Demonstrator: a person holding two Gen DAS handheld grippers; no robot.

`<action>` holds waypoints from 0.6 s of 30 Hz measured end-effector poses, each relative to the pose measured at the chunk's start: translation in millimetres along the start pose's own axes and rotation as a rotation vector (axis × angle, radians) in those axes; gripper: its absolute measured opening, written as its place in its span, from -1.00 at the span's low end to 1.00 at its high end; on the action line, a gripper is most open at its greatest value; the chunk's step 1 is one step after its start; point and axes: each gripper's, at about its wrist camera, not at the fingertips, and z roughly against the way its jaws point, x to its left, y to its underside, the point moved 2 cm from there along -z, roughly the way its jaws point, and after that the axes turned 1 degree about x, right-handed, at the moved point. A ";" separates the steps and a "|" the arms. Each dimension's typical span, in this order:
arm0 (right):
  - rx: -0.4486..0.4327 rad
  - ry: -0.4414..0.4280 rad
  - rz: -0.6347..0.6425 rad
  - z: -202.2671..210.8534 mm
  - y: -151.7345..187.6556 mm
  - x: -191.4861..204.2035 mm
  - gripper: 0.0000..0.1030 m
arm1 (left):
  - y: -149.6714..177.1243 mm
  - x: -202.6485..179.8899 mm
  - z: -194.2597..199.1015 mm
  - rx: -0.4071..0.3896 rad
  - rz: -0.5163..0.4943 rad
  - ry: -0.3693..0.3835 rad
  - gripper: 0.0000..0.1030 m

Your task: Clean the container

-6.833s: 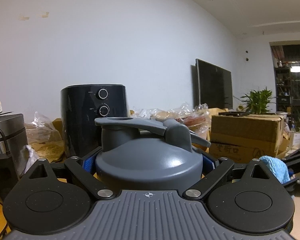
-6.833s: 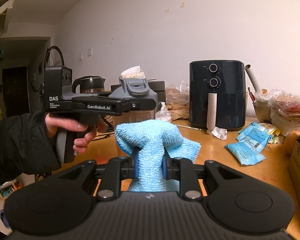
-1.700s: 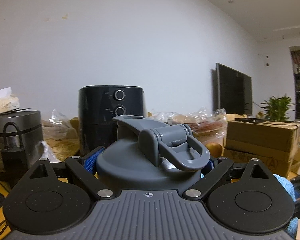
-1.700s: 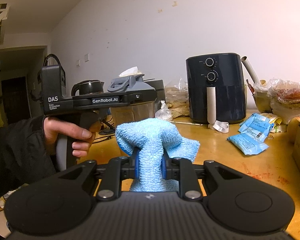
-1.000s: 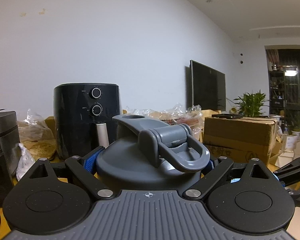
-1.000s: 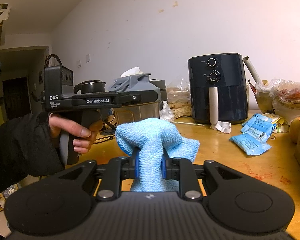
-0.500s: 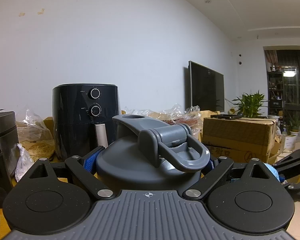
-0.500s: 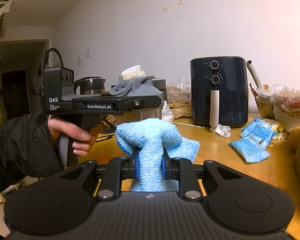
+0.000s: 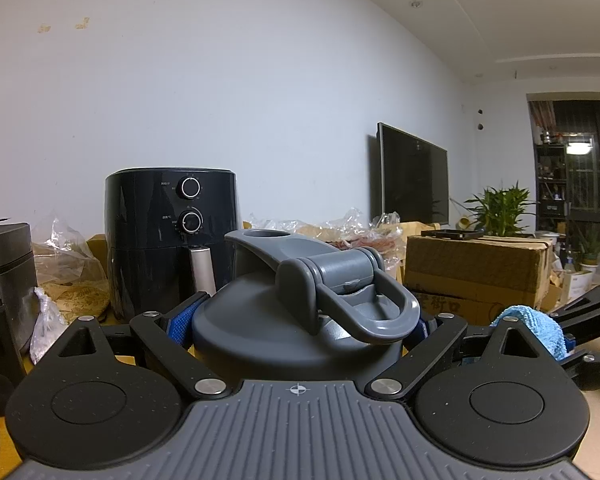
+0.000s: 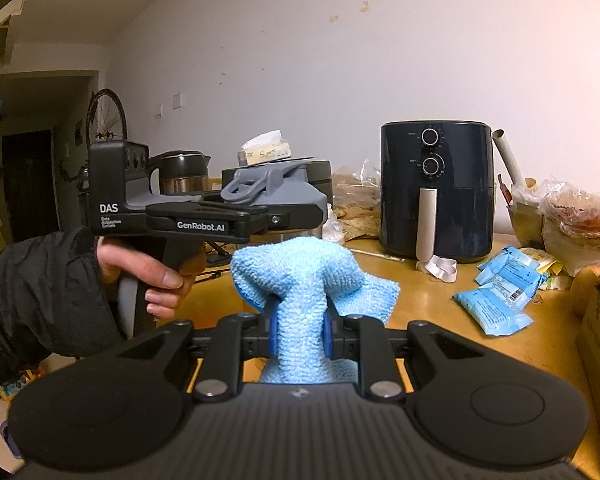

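Grey-lidded container (image 9: 300, 320), a shaker-style bottle with a flip cap and carry loop, low centre of the left wrist view, clamped at the lid between the blue pads of the left tool (image 9: 300, 322). Same container (image 10: 276, 190) left of centre in the right wrist view, held up off the surface (image 10: 440, 300), its clear body mostly hidden behind the tool and the cloth. Left tool (image 10: 300, 216) gripped by a hand (image 10: 148, 276) in a dark sleeve. Right tool (image 10: 299, 334) nearly closed, pinching a bunched light blue cloth (image 10: 300, 276); cloth (image 9: 532, 326) also at the right edge of the left view, beside the container but apart from it.

Step in hand, by the look of it: container steadied, cloth being brought in, no wiping contact yet. Next move likely calls for carrying the cloth to the container's side or lid and rubbing, with the clamp kept firm.

Further out: black air fryer (image 10: 436, 192) against the wall, blue packets (image 10: 500, 292) lower right, kettle (image 10: 180, 172) behind.
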 end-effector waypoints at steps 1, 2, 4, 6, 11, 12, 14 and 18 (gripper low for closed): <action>-0.001 -0.001 0.000 0.2 -0.3 0.1 -0.67 | 0.1 0.0 0.1 0.000 0.000 0.000 0.84; -0.001 -0.001 0.000 -0.1 -0.6 0.2 -0.67 | 0.2 -0.2 0.1 0.000 0.000 0.000 0.84; 0.000 -0.002 0.000 -1.5 -0.9 0.1 -0.67 | 0.6 -0.9 0.1 0.000 -0.001 0.000 0.84; 0.000 -0.004 0.001 -3.8 -1.2 0.5 -0.67 | 0.3 -1.0 0.0 0.003 -0.001 0.001 0.84; -0.008 -0.011 0.003 -8.4 -3.0 2.9 -0.67 | -0.2 -0.7 -0.4 0.007 -0.001 0.006 0.84; -0.009 -0.013 0.003 -9.4 -3.6 3.1 -0.67 | -0.2 -0.8 -0.3 0.008 -0.001 0.006 0.84; -0.010 -0.015 0.002 -11.4 -4.4 3.2 -0.67 | -0.3 -0.8 -0.2 0.008 0.000 0.006 0.84; -0.005 -0.018 0.002 -15.9 -4.6 2.7 -0.67 | -0.7 -0.9 -0.2 0.008 0.000 0.006 0.84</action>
